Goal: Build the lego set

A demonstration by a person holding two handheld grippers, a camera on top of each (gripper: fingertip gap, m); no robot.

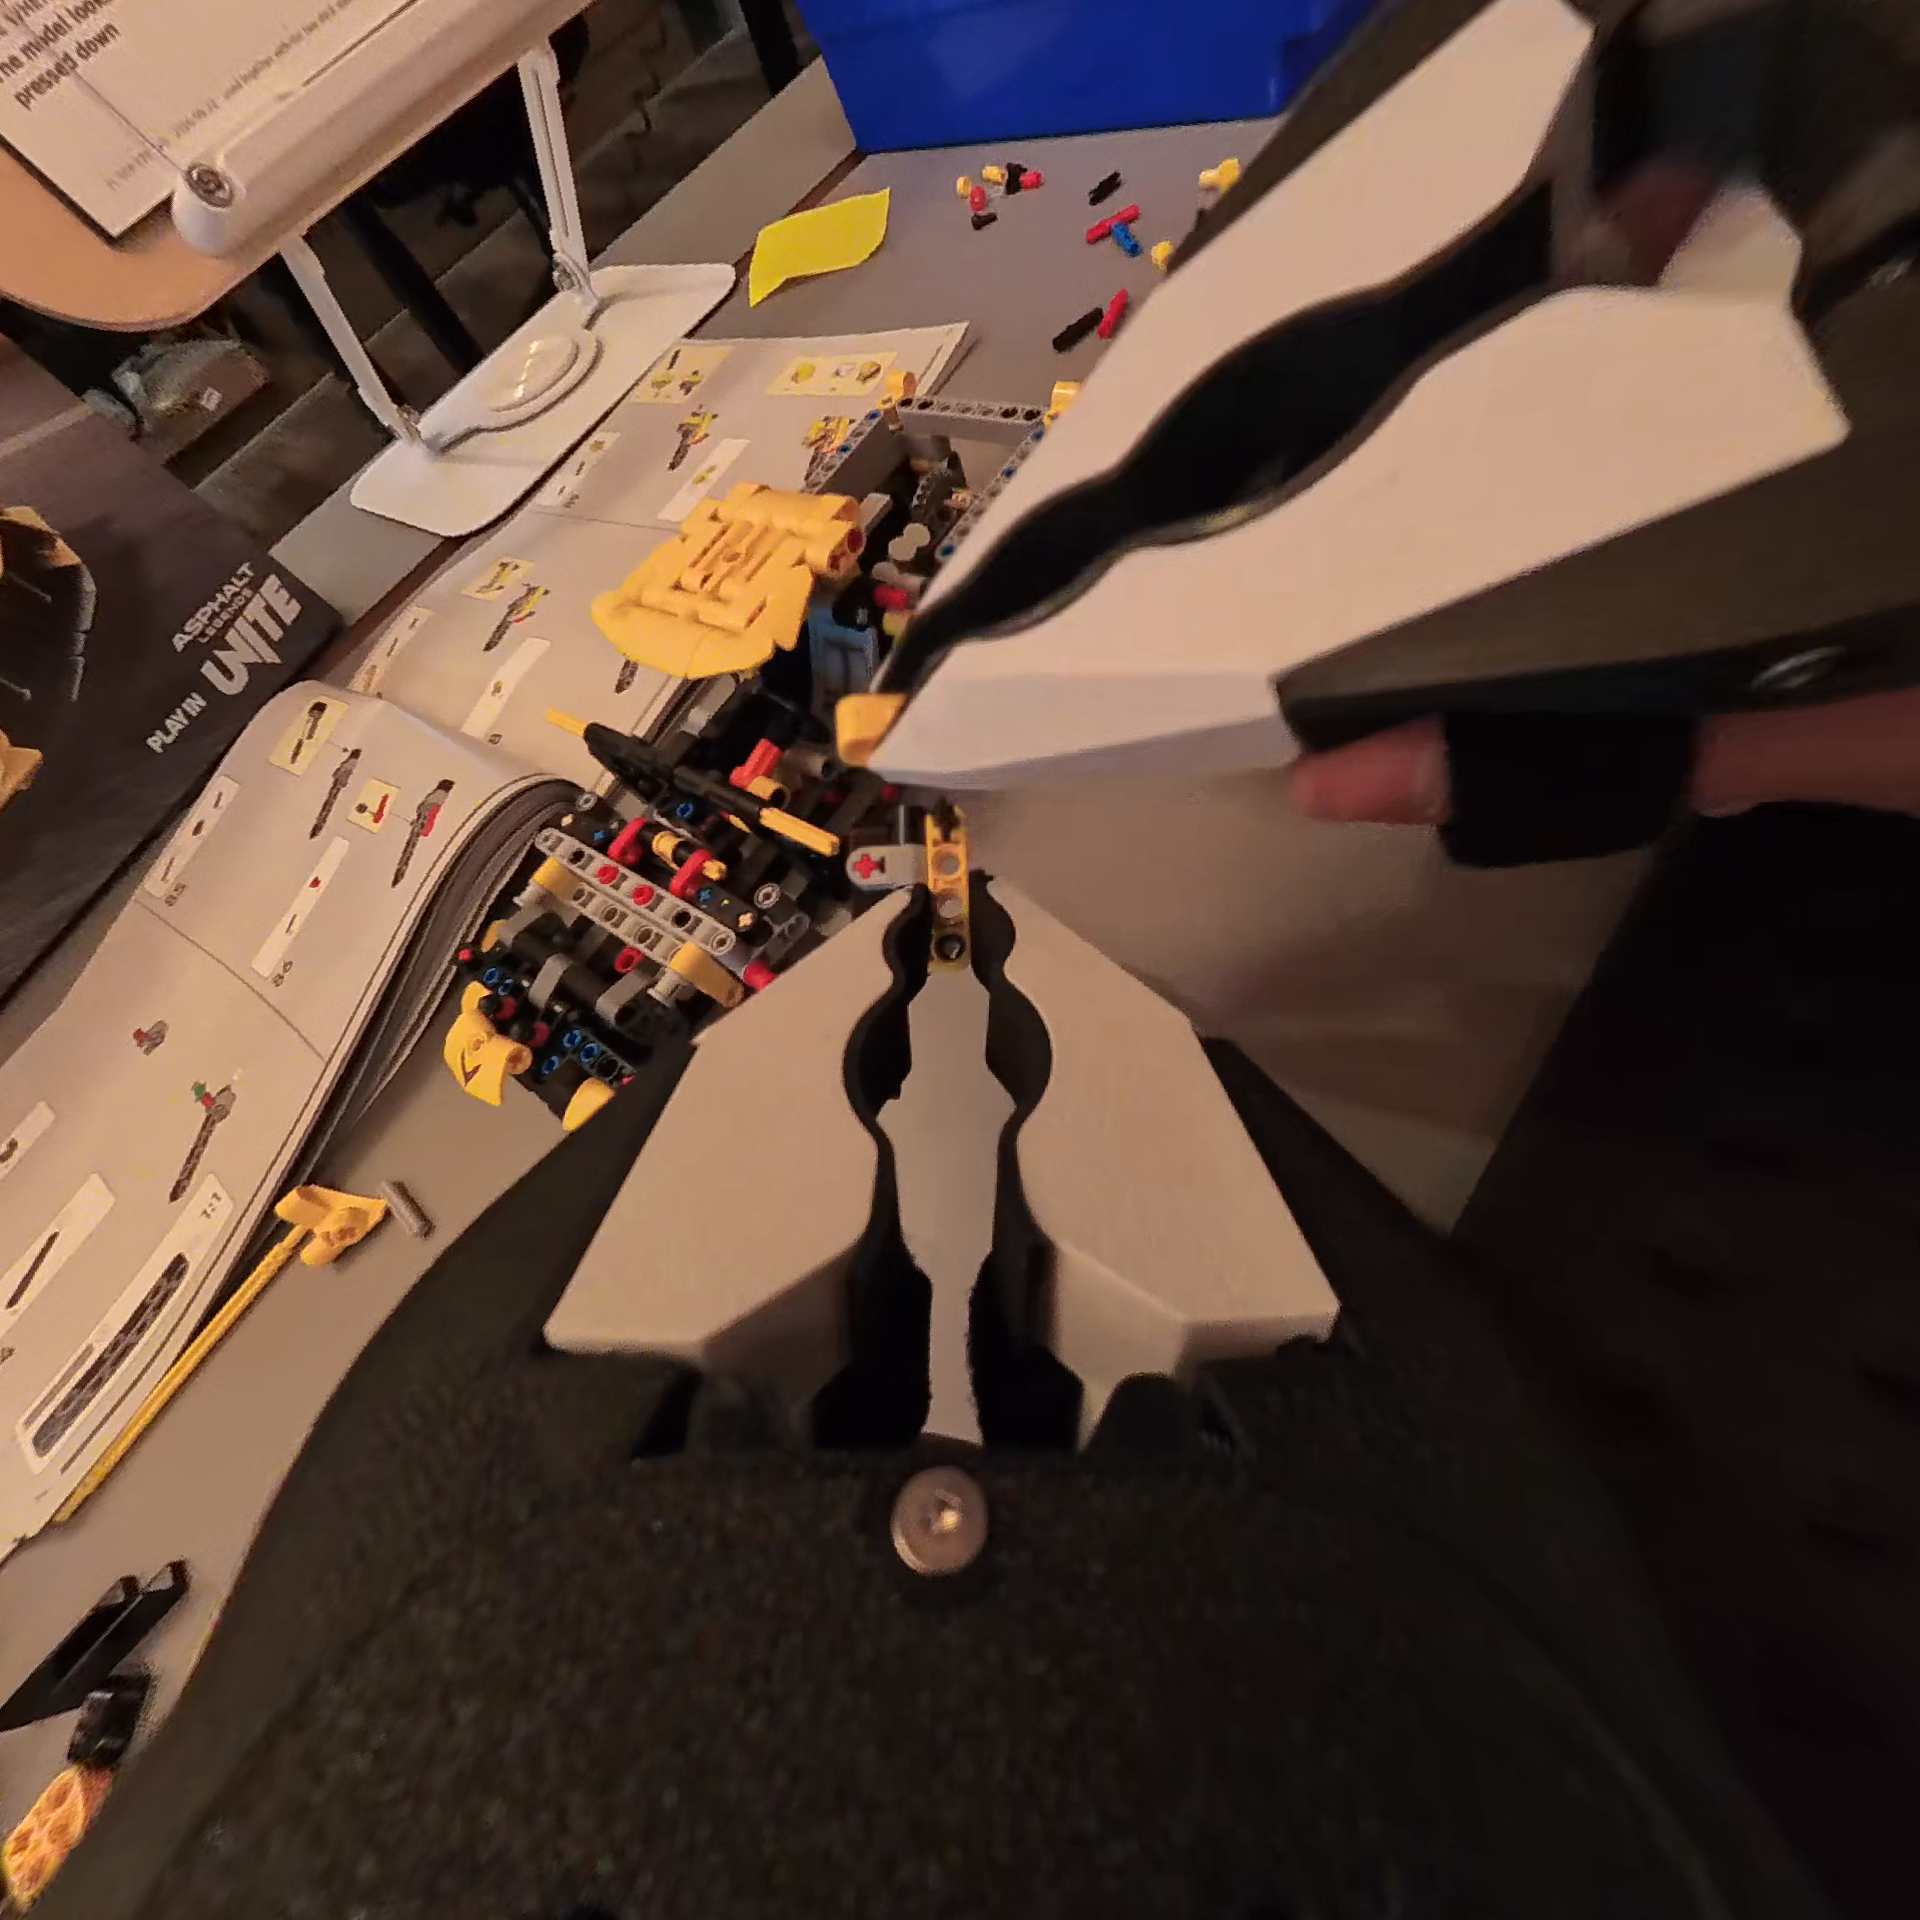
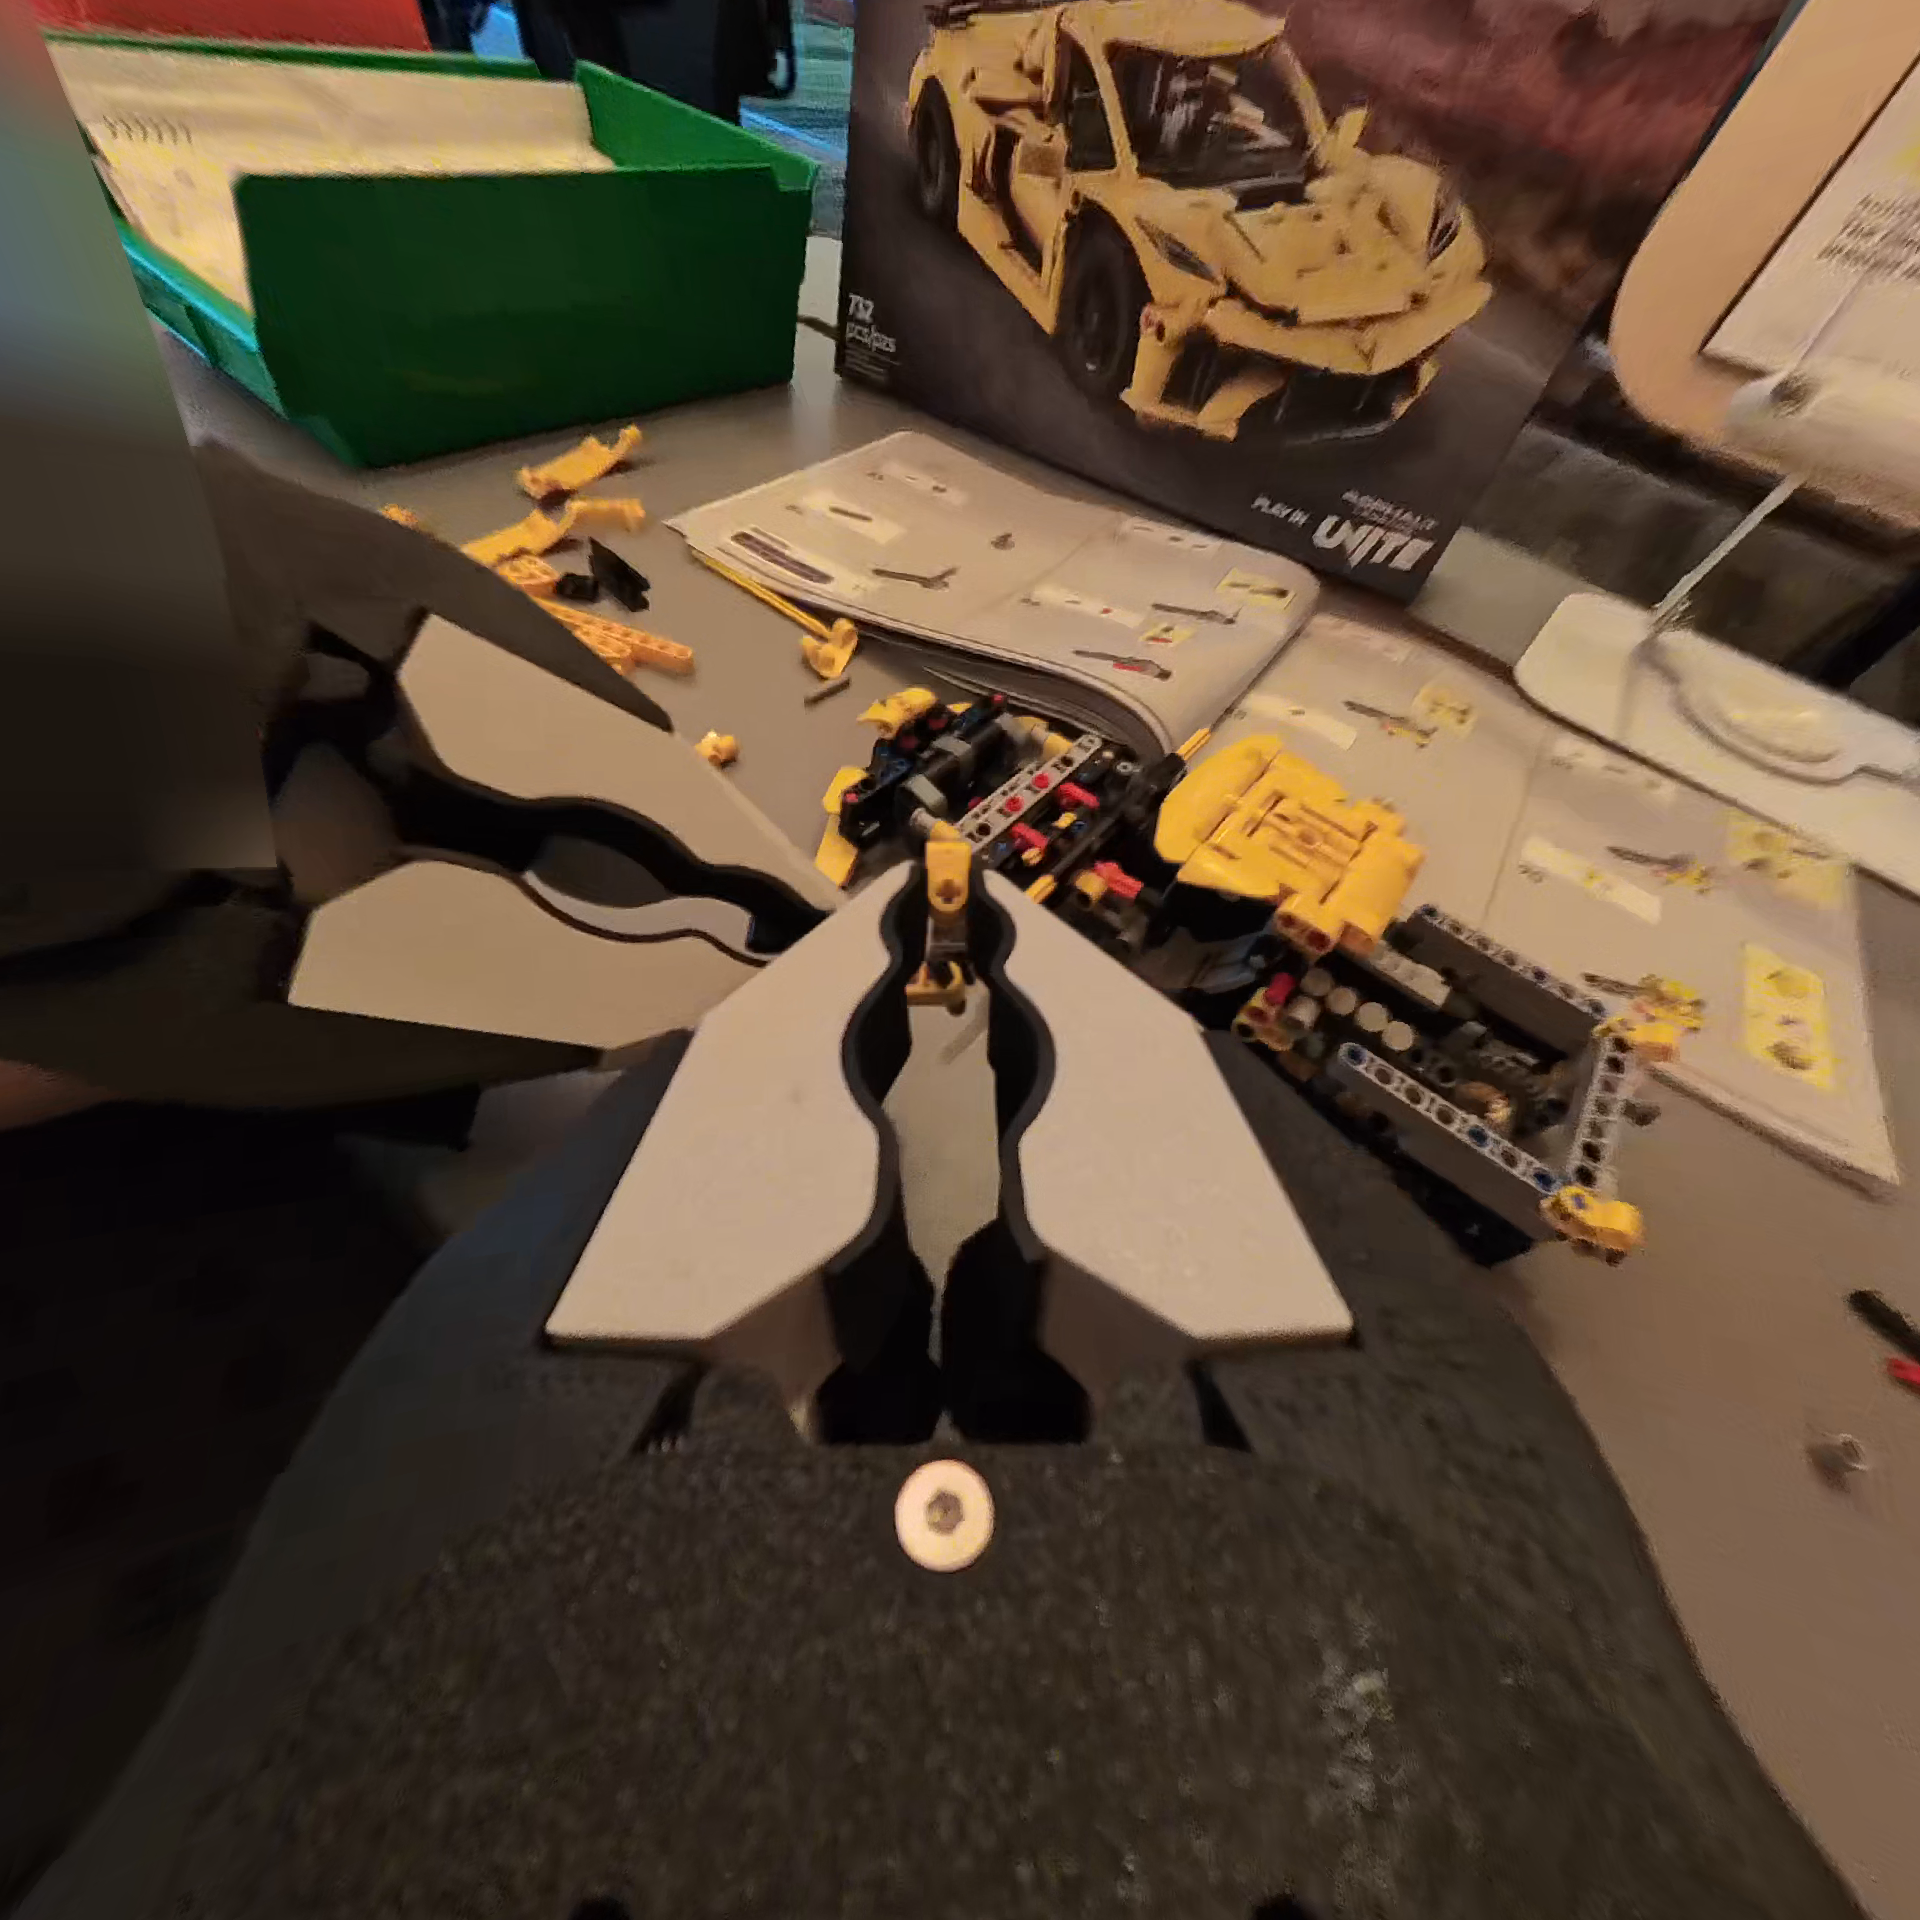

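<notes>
Right gripper [image 2: 948, 914] jaws pinch yellow piece [image 2: 945, 868]; left likewise.

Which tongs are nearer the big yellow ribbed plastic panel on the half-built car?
Right. Right tongs hover just beside the yellow ribbed panel, pinching a small yellow piece; left tongs, gripping a yellow beam, sit farther back.

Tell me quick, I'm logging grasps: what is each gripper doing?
Left gripper: shut on a short yellow Lego beam.
Right gripper: shut on a small yellow-and-black Lego piece.
</notes>
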